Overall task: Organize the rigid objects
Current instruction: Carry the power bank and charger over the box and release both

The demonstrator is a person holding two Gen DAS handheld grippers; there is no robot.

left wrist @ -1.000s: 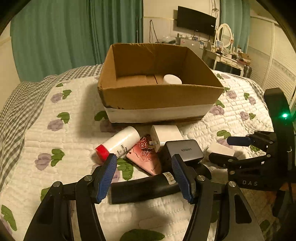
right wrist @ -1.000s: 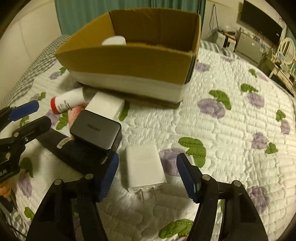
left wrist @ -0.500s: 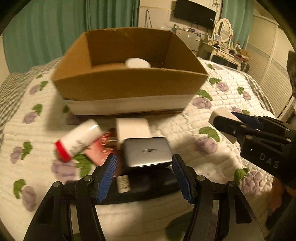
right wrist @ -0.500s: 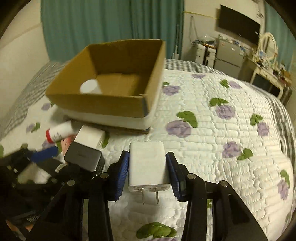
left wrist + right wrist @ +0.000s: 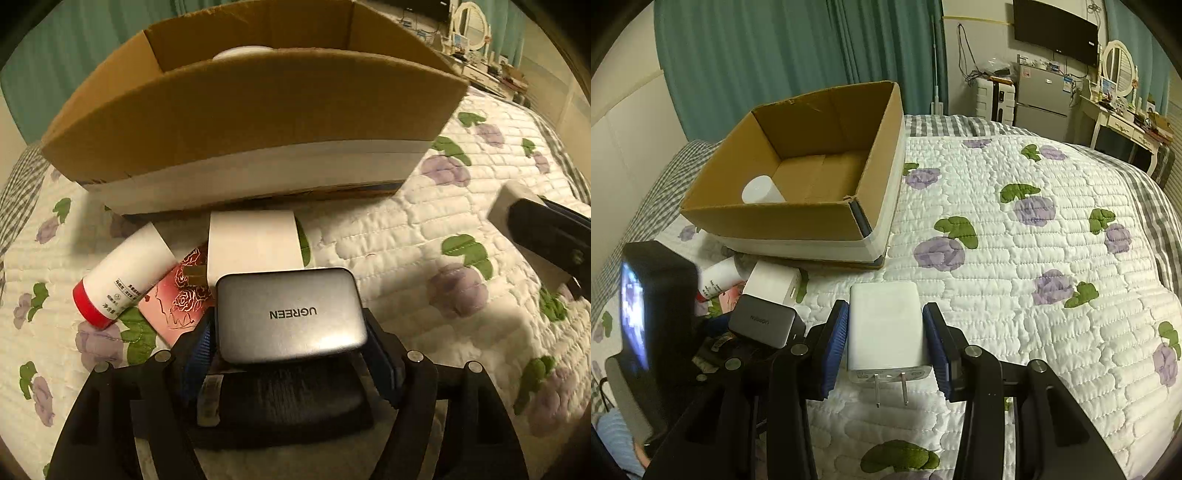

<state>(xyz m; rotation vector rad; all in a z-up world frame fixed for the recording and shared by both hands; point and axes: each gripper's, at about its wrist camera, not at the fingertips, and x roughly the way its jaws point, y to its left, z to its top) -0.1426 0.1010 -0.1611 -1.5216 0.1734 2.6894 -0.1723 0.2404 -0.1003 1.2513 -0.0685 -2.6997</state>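
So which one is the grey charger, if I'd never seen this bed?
Find the cardboard box on the quilt; a small pile lies before it. The grey charger tops that pile, between the left gripper's fingers. Its neighbours are white or pink; it alone is grey, with lettering.

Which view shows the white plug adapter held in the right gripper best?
The right wrist view: the white plug adapter sits centred between the pads, prongs visible. The left wrist view shows only a corner of it at the right edge.
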